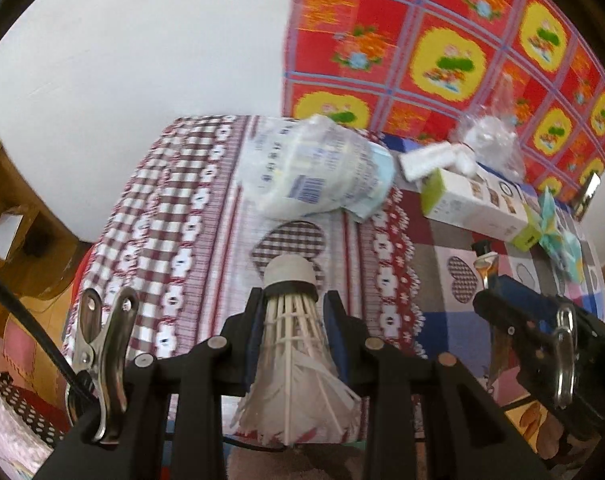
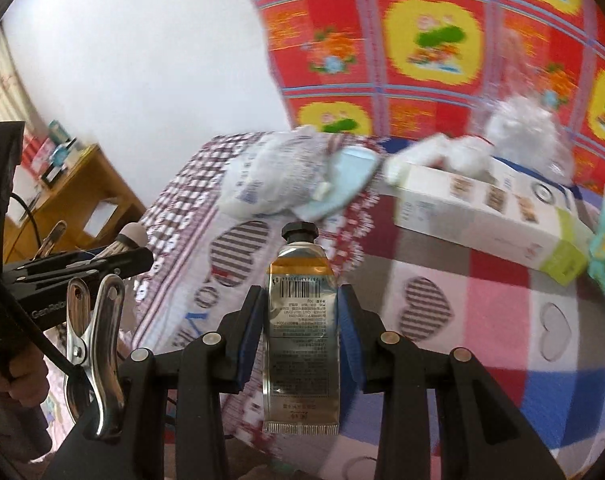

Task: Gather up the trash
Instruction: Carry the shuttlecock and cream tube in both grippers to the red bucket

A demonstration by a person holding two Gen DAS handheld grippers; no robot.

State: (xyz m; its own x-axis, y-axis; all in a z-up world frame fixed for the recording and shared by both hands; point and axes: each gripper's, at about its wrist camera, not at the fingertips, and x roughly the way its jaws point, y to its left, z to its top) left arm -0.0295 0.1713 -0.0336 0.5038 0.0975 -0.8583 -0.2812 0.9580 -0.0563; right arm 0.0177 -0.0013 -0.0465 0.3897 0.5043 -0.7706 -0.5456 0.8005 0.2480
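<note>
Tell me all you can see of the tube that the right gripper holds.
The tube is a flat squeeze tube of silvery, metal-looking material with a black screw cap, an orange band below its shoulder, a barcode and small print. Its far end is crimped flat. The right gripper is shut on its middle, cap pointing away from the camera, above the patterned cloth. Only the two fingers touch it. In the left wrist view it shows partly.

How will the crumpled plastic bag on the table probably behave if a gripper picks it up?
The crumpled plastic bag is thin, wrinkled film, so it will probably be floppy and sag around the fingers. It looks puffed and light for its size. The glossy film may slip, so pinching a fold seems safer.
</note>
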